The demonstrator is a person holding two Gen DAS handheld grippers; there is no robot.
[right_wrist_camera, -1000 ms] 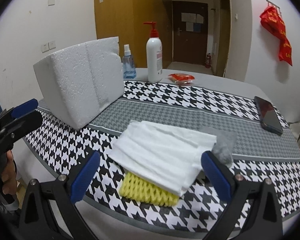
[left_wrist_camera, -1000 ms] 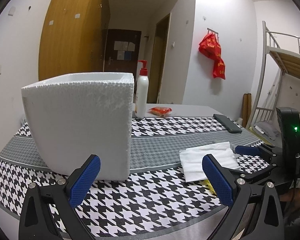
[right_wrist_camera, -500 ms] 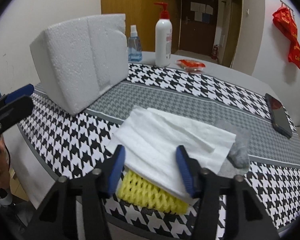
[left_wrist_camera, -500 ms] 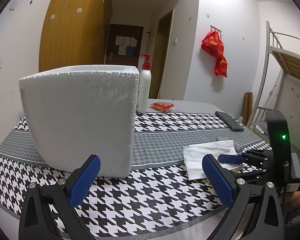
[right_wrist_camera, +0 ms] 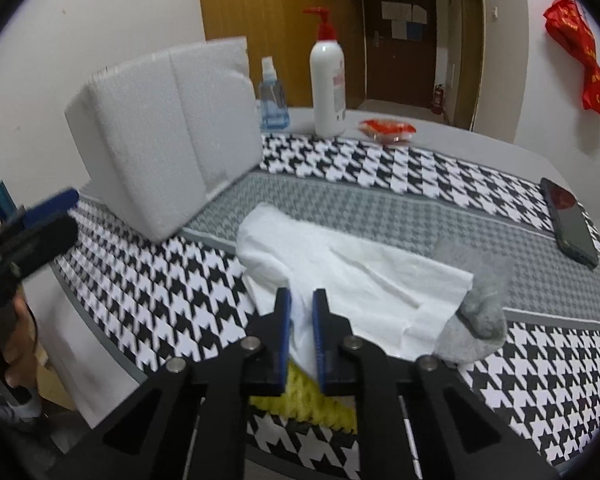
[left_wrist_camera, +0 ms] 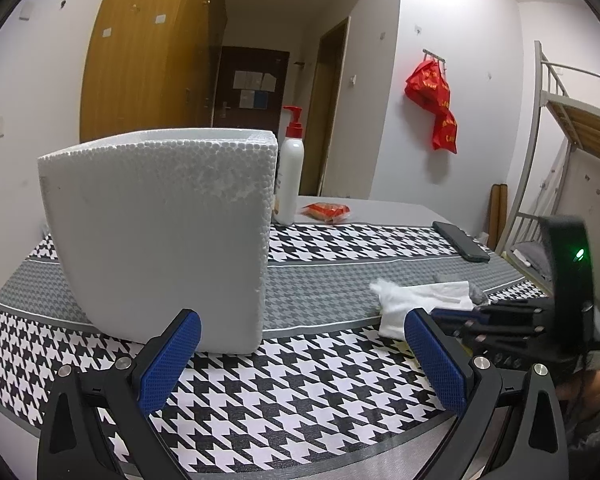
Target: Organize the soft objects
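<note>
A white cloth (right_wrist_camera: 352, 272) lies on the houndstooth table cover, over a yellow foam net (right_wrist_camera: 300, 404) and next to a grey sock (right_wrist_camera: 480, 320). My right gripper (right_wrist_camera: 301, 320) is shut on the near edge of the white cloth, which bunches up between its blue pads. The cloth also shows in the left wrist view (left_wrist_camera: 416, 300), with the right gripper (left_wrist_camera: 460, 314) on it. My left gripper (left_wrist_camera: 300, 360) is open and empty, low over the table in front of a white foam box (left_wrist_camera: 160, 236).
The foam box (right_wrist_camera: 164, 136) stands at the table's left. Behind it are a white pump bottle (right_wrist_camera: 327, 80) and a small blue spray bottle (right_wrist_camera: 273, 100). A red packet (right_wrist_camera: 386, 130) lies at the back, and a black phone (right_wrist_camera: 570, 220) at the right.
My right gripper has closed from wide open onto the near edge of the white cloth, and the cloth has bunched and lifted. My left gripper stayed open and dropped slightly closer to the foam box.
</note>
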